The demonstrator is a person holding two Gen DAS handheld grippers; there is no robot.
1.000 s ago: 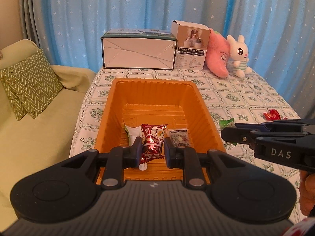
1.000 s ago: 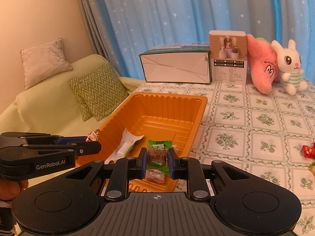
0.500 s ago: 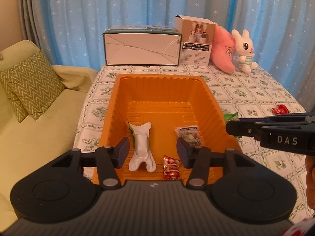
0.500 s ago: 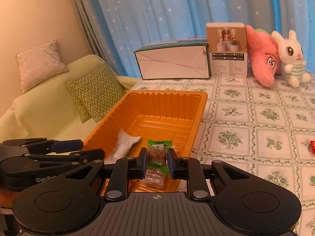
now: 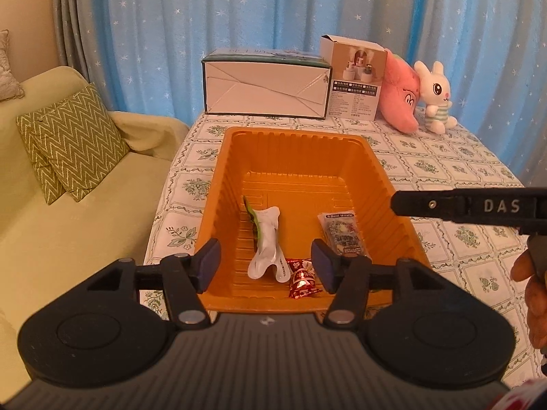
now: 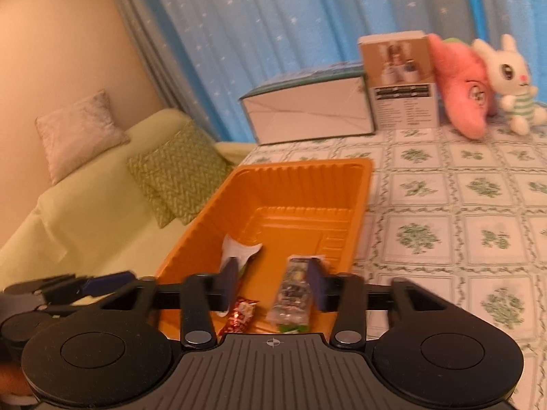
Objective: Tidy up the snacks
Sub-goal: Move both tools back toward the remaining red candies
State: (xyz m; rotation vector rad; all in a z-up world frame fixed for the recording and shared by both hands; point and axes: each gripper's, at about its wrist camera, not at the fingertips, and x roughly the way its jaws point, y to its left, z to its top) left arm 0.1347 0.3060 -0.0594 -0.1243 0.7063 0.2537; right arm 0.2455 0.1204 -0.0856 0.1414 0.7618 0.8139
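An orange plastic tray (image 5: 301, 157) is set on the worktop (image 5: 444, 171), near its left edge, and the snacks are gathered at the tray's near end: a white and green wrapper (image 5: 266, 239), a red foil candy (image 5: 302, 282) and a clear printed packet (image 5: 342, 232), with a green wrapper (image 6: 292, 328) seen just under the packet in the right wrist view. The left claw (image 5: 266, 266) is held over that near end with its jaws opening and nothing pressed between them; the red candy lies below, on the tray floor. The right claw (image 6: 273, 285) is likewise opening above the tray, its pads clear of the packet lying between them. The worktop is covered by a white cloth printed with green floral squares. At its far edge a long white box (image 5: 266, 85), a smaller carton (image 5: 355, 78), a pink plush (image 5: 401, 95) and a white rabbit toy (image 5: 436, 99) are lined up before blue star-patterned curtains (image 5: 205, 17). To the left, a pale green sofa (image 5: 68, 239) with a zigzag cushion (image 5: 68, 140) is seen.
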